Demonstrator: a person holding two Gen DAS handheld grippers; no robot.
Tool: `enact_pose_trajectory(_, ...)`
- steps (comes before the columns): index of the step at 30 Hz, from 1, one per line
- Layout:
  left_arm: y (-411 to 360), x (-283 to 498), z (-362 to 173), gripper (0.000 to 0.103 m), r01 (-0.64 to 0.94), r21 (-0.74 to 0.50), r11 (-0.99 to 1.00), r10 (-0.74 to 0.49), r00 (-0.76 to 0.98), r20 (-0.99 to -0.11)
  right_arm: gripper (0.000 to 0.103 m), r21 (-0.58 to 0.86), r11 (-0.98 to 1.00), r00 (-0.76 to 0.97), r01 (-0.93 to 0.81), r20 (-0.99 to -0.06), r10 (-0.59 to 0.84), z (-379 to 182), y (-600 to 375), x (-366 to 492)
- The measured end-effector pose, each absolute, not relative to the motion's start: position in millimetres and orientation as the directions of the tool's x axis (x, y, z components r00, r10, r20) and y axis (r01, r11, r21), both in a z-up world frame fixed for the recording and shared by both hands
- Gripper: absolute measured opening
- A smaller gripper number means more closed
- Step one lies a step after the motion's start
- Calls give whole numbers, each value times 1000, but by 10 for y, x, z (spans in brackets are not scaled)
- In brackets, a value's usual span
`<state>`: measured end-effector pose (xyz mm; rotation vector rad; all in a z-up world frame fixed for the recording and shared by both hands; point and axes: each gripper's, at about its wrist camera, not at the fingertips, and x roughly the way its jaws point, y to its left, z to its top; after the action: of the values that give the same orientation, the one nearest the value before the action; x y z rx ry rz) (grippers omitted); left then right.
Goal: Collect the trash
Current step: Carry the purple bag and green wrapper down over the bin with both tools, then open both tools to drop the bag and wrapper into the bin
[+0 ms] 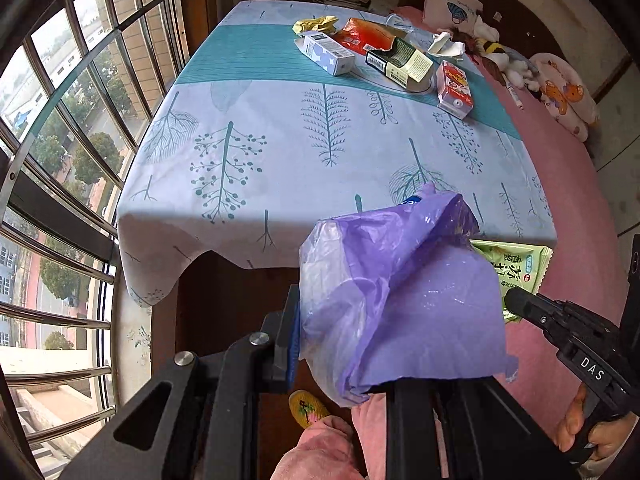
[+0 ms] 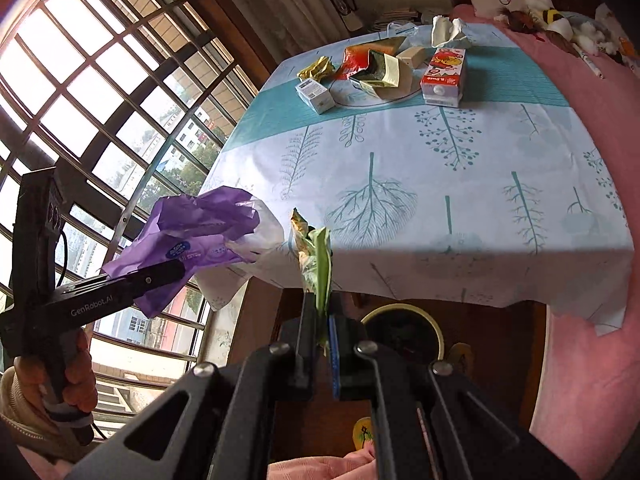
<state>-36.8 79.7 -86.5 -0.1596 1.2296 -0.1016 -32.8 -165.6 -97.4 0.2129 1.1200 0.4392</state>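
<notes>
My left gripper (image 1: 340, 356) is shut on a crumpled purple trash bag (image 1: 400, 280), held just off the near edge of the table (image 1: 280, 140); the bag hides the right finger. The right wrist view shows that left gripper (image 2: 176, 269) and the bag (image 2: 208, 224) at the left. My right gripper (image 2: 324, 320) is shut on a green snack wrapper (image 2: 318, 260), which stands up from the jaws; the wrapper (image 1: 508, 268) also peeks out behind the bag. At the table's far end lie a white carton (image 2: 316, 94), a red carton (image 2: 444, 76), a torn green box (image 2: 380, 72) and a red wrapper (image 2: 356, 56).
A barred window (image 1: 60, 160) runs along the left. A pink bed (image 1: 580, 220) with plush toys and pillows lies to the right. A round bin (image 2: 404, 328) stands on the floor under the table. A person's pink-clad legs and a yellow slipper (image 1: 308, 408) are below.
</notes>
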Motion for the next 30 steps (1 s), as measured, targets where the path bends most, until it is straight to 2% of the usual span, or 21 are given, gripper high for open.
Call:
enact_pose_trajectory(10, 529, -602, -1801, 18, -8, -164, 986, -160, 180, -971, 5, 339, 923, 230, -184, -898, 376, -1777, -1675, -561)
enact_pose_trajectory(18, 232, -511, -3000, 21, 19, -120, 993, -121, 96, -988, 5, 305, 945, 126, -114, -940, 318, -2998, -1693, -458)
enact_pose_trajectory(21, 109, -442, -3417, 25, 43, -99, 994, -102, 90, -991, 5, 273, 955, 90, -115, -955, 284, -3464, -1663, -380)
enact_pose_trajectory(25, -29, -378, -3821, 39, 84, -88, 993, -96, 88, -991, 8, 233, 965, 77, -119, -967, 243, -3943, -1627, -283)
enact_pose_trajectory(26, -60, -354, -3912, 50, 93, -92, 991, -100, 82, -992, 8, 220, 969, 80, -114, -970, 230, -4036, -1627, -262)
enact_pose_trajectory(27, -76, -346, -3983, 57, 98, -94, 991, -102, 77, -992, 8, 204, 973, 81, -107, -974, 213, -4118, -1626, -241)
enact_pose_trajectory(28, -81, -340, -4042, 69, 100, -97, 990, -104, 72, -992, 12, 200, 974, 79, -102, -975, 209, -4190, -1626, -222)
enact_pose_trajectory(29, -85, -331, -4090, 73, 97, -100, 990, -107, 68, -992, 21, 202, 974, 79, -98, -975, 210, -4247, -1628, -208)
enact_pose_trajectory(30, -84, -326, -4136, 74, 93, -99, 991, -105, 65, -992, 26, 197, 976, 81, -97, -975, 205, -4292, -1629, -198)
